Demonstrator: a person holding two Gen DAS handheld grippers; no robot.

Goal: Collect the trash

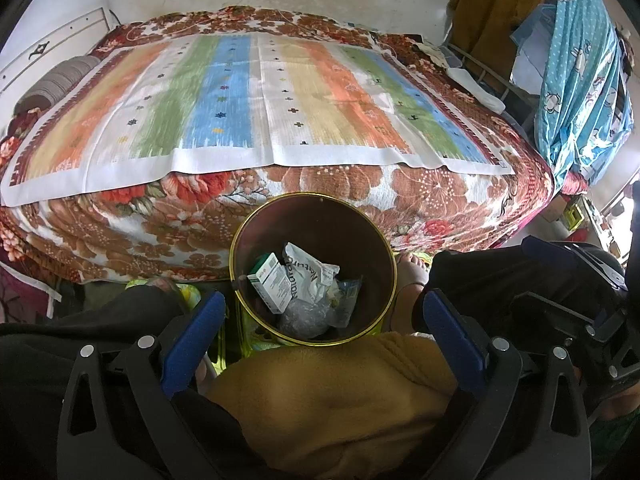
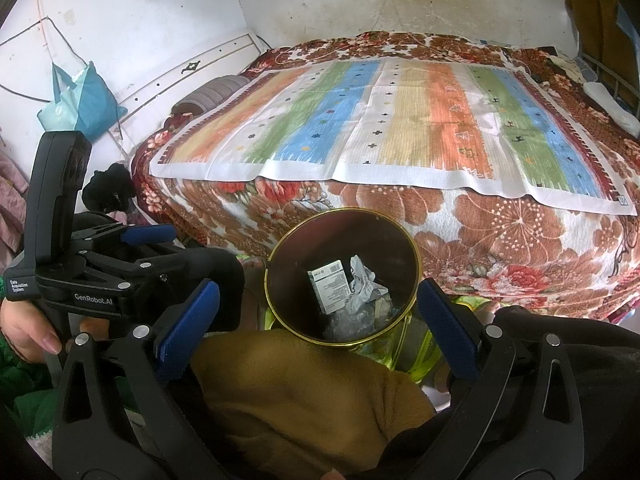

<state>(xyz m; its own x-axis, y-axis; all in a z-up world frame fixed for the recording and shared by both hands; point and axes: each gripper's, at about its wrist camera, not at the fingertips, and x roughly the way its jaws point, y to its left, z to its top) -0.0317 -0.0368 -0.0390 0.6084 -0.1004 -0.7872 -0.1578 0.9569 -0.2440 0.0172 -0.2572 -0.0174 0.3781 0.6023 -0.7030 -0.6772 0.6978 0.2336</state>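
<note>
Both your grippers, left point(image 1: 320, 332) and right point(image 2: 316, 320), hover with fingers spread and empty over the bin point(image 1: 376, 240), set against the bed point(image 1: 120, 232); collected trash point(image 1: 308, 284) lies inside, bedspread looks cleared

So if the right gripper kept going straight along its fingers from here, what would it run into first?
Most likely the trash bin. The right gripper is open and empty, with the bin's gold rim between its fingers, so it would probably reach the box and crumpled wrappers inside. Depth is unclear through the fisheye.
</note>
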